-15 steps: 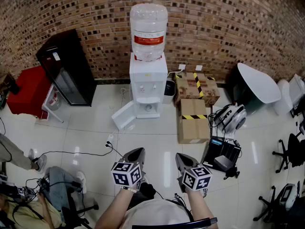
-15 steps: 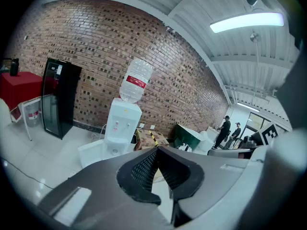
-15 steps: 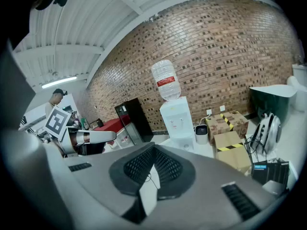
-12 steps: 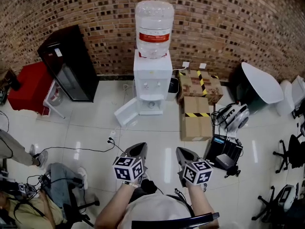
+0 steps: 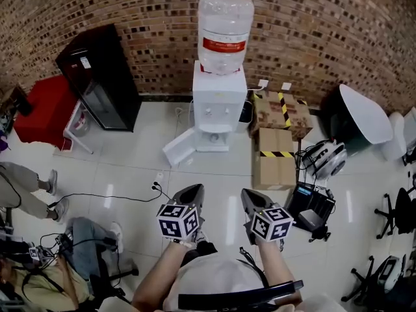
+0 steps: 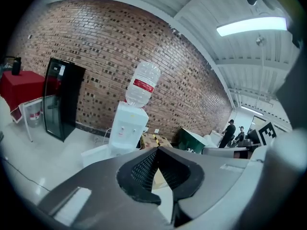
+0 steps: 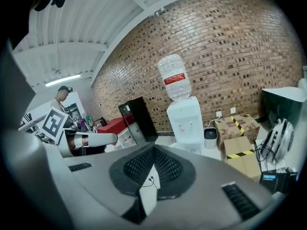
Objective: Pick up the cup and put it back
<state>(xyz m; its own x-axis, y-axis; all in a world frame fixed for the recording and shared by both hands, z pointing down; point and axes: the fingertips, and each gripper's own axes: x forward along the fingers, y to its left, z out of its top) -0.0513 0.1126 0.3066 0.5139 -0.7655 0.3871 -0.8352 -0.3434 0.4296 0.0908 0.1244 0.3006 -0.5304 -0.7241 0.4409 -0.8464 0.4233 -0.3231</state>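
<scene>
I cannot make out a cup in any view. A white water dispenser (image 5: 220, 103) with a clear bottle (image 5: 225, 31) on top stands against the brick wall ahead; it also shows in the left gripper view (image 6: 127, 128) and the right gripper view (image 7: 186, 123). A small round shape sits in its tap recess (image 5: 215, 137); whether that is a cup I cannot tell. My left gripper (image 5: 194, 188) and right gripper (image 5: 247, 193) are held side by side over the floor, well short of the dispenser, pointing toward it. Both are shut with nothing between their jaws, tips meeting on the left gripper (image 6: 157, 149) and the right gripper (image 7: 153, 147).
The dispenser's lower door (image 5: 180, 147) hangs open to the left. A black fridge (image 5: 101, 77) and red cabinet (image 5: 42, 109) stand left. Cardboard boxes (image 5: 276, 158) and black gear (image 5: 311, 210) lie right. A cable (image 5: 117, 197) crosses the floor; a seated person's legs (image 5: 26, 187) are at left.
In the head view the dispenser has slid right and up and looks slightly nearer. Both grippers stay side by side and shut, in about the same spot.
</scene>
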